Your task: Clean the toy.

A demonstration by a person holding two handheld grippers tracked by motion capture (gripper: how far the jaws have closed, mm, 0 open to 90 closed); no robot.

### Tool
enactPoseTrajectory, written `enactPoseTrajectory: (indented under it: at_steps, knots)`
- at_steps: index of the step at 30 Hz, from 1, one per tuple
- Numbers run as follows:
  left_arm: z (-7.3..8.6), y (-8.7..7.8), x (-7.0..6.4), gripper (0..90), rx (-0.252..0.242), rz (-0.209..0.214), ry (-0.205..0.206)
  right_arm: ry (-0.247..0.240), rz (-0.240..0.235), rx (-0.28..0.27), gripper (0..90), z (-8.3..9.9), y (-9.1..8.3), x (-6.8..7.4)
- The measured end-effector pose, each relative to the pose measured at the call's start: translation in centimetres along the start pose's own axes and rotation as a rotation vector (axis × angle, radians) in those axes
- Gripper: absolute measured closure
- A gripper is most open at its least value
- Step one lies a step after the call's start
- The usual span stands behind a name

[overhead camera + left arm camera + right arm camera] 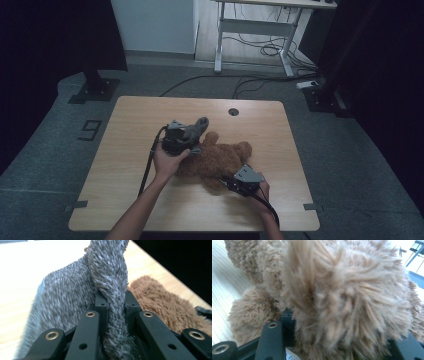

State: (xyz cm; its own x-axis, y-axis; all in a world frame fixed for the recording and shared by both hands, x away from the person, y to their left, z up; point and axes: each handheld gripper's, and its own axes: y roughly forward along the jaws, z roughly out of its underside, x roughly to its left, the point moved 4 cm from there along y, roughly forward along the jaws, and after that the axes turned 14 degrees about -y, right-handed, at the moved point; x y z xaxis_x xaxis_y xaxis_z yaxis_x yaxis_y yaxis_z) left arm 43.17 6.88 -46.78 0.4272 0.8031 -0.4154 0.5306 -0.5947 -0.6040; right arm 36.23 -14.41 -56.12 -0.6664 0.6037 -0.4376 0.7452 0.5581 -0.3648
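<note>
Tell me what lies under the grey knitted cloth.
The grey knitted cloth, pinched in the left gripper, hangs over the brown teddy bear, with the wooden table below. Whatever part of the bear it covers is hidden.

- The teddy bear [220,160] was shaggy brown.
- The knitted cloth [75,297] was flecked grey and white.
- The table [135,125] was pale wood grain.
- Both grippers' jaws were black.

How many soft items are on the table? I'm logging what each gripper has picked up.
2: a grey knitted cloth pinched in the left gripper, and a brown teddy bear at mid-table, gripped by the right gripper.
</note>
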Motion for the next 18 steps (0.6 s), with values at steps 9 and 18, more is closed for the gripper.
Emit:
enactPoseTrajectory:
  at_steps: [9,18]
  knots:
    - [2.9,0.2,0.2,79.0,-0.012,0.02,0.02,0.005,0.018,0.004,28.8,0.0,-0.2,0.3]
    - [5.4,-0.7,0.0,79.5,-0.071,0.064,0.026,0.155,-0.055,-0.028,15.1,-0.1,-2.3,0.1]
